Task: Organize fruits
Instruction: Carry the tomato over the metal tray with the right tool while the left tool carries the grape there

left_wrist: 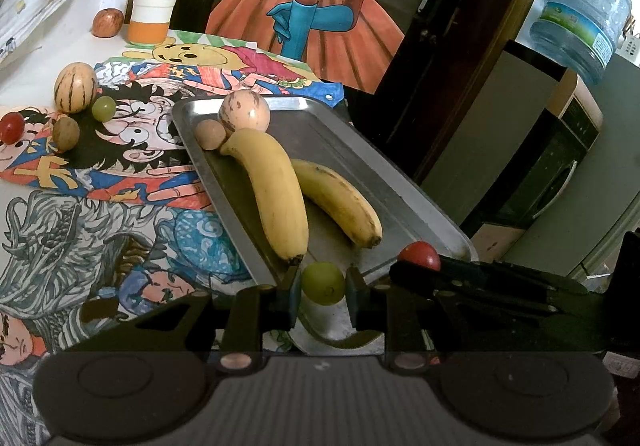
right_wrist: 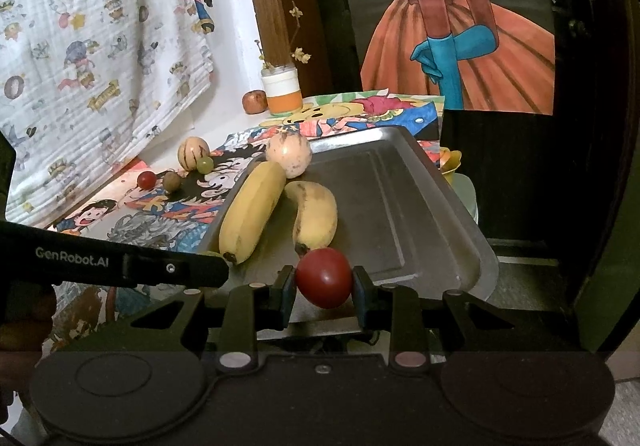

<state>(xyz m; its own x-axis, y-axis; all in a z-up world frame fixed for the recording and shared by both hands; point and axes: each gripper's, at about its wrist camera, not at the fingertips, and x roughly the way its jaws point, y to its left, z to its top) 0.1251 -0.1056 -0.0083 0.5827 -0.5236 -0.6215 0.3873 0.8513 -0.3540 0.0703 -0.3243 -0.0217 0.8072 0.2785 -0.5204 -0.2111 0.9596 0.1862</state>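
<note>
My left gripper (left_wrist: pixel 323 288) is shut on a green grape (left_wrist: pixel 323 282) just over the near end of a steel tray (left_wrist: pixel 360 149). My right gripper (right_wrist: pixel 324 286) is shut on a red cherry tomato (right_wrist: pixel 324 278) above the same end of the tray (right_wrist: pixel 420 205). Two bananas (left_wrist: pixel 276 189) (left_wrist: pixel 340 201), a pale round melon (left_wrist: pixel 245 110) and a small brown fruit (left_wrist: pixel 210 133) lie in the tray. To its left, a striped melon (left_wrist: pixel 75 87), another green grape (left_wrist: pixel 104 108), a red tomato (left_wrist: pixel 11 127) and a brown fruit (left_wrist: pixel 66 132) sit on the table.
Cartoon drawings (left_wrist: pixel 120 173) cover the table. A white and orange jar (left_wrist: pixel 153 19) with twigs and a reddish apple (left_wrist: pixel 108 21) stand at the back by the wall. A water bottle (left_wrist: pixel 580 13) and an appliance are past the table's right edge.
</note>
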